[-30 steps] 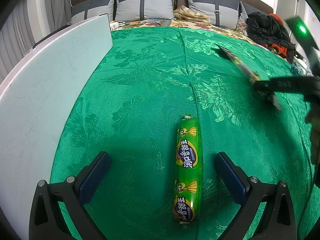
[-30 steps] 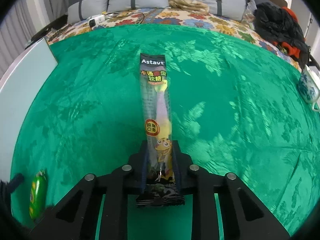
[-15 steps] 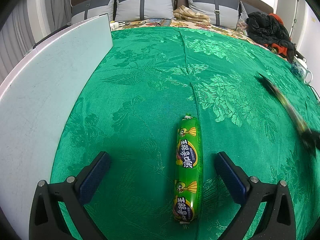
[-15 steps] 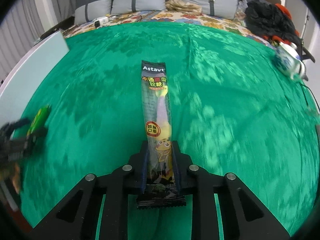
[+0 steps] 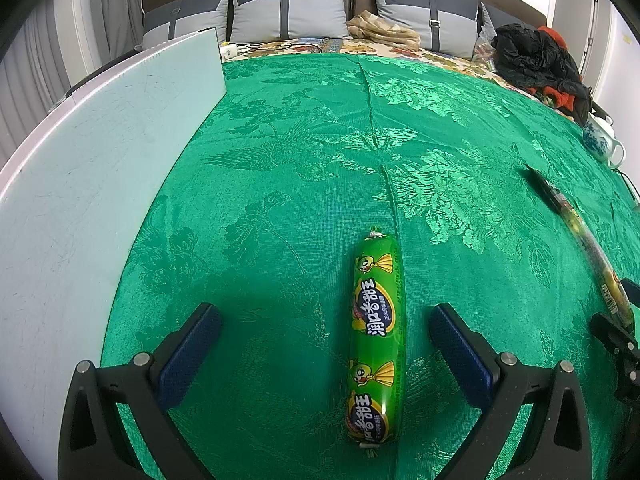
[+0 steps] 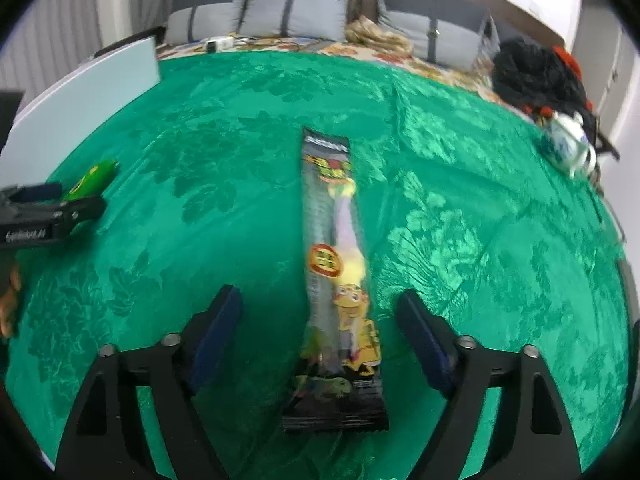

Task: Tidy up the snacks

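Currently both tools are unloaded. Right gripper (image 6: 320, 320): jaws spread wide, with the long gummy-candy packet (image 6: 338, 276) lying lengthwise between them on the green cloth (image 6: 460, 208), touching neither pad. The view is blurred, so the packet's print is not readable. Left gripper (image 5: 324, 344): jaws likewise apart, straddling the green sausage stick (image 5: 376, 340), which lies flat, nearer the right-hand pad than the left.

Procedure for the step in hand, judged to be grouping the two snacks:
1. Centre the left gripper over the sausage stick before closing; its offset position risks a one-sided push and a roll.
2. Close on the mid-section, not the crimped ends. The casing looks glossy and round, so it may slip.
3. Lift only clear of the cloth and set the stick down parallel to the candy packet, which now lies well apart on the right.
4. Keep the right gripper clear of the packet's thin tail to avoid dragging it.

Surface: a patterned green brocade spread over a bed, with a raised seam (image 5: 372, 128) running down the middle that could snag a sliding item. A pale board (image 5: 100, 152) borders the left side. Beyond: grey pillows (image 5: 288, 12), a dark heap of clothing (image 5: 536, 60), and a blue-and-white teapot (image 5: 600, 140) at the right edge
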Motion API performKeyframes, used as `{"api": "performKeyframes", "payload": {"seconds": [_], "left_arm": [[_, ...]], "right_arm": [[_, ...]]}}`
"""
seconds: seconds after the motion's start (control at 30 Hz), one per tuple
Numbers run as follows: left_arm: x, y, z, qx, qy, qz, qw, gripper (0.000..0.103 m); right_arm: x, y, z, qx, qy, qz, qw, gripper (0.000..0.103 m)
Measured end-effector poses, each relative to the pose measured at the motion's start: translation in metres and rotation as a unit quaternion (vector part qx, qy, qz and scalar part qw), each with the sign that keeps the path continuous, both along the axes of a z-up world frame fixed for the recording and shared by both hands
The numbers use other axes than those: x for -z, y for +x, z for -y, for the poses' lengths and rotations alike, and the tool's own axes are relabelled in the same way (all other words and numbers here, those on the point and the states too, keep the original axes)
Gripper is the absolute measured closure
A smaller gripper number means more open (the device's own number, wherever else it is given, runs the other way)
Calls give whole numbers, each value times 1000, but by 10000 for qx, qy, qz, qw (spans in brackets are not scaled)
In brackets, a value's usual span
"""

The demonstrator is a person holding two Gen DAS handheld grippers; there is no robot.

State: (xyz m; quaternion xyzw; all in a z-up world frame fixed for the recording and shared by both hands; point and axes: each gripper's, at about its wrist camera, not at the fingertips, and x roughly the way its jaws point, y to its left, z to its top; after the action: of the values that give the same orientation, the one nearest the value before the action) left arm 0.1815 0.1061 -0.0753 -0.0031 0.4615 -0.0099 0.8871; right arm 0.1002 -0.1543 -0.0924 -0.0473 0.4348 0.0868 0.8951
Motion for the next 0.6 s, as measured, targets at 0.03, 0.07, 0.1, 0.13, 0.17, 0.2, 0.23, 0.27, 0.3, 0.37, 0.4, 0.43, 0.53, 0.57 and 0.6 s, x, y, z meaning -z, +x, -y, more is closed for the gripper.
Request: {"api": "performKeyframes", "payload": {"seconds": [0.03,0.07,0.1,0.13,0.17,0.2,0.23,0.27,0.3,0.37,0.4,0.43,0.53,0.57,0.6], "left_arm": [[0,0,0,0,1,0,10000,0],[0,0,0,0,2,0,10000,0],[0,-1,0,0,1,0,10000,0],[0,0,0,-1,0,0,10000,0],[0,-1,0,0,1,0,10000,0],[0,0,0,0,1,0,10000,0],[0,-1,0,0,1,0,10000,0],[0,0,0,0,1,0,10000,0],[0,-1,0,0,1,-1,10000,0],[0,0,0,0,1,0,10000,0],[0,0,0,0,1,0,10000,0],[0,-1,0,0,1,0,10000,0],[0,0,0,0,2,-1,10000,0],[0,1,0,0,1,-1,10000,0],[0,0,0,0,1,-1,10000,0]], "right_arm": [[2,3,5,58,187,-99,9998,11],[3,5,9,96,299,-123,9994,11],[3,4,7,100,260,-120,9995,11],[3,4,5,101,188,-110,9997,11],[3,4,5,101,190,-110,9997,10],[4,4,5,103,219,-117,9996,10],[4,3,6,102,232,-119,9996,9],[4,3,7,100,231,-118,9996,9],[4,2,7,100,232,-117,9996,9],[4,2,7,100,232,-117,9996,9],[4,2,7,99,234,-118,9996,9],[4,2,7,99,235,-118,9996,9],[4,2,7,99,235,-118,9996,9],[4,2,7,99,234,-117,9996,9],[4,2,7,99,235,-118,9996,9]]}}
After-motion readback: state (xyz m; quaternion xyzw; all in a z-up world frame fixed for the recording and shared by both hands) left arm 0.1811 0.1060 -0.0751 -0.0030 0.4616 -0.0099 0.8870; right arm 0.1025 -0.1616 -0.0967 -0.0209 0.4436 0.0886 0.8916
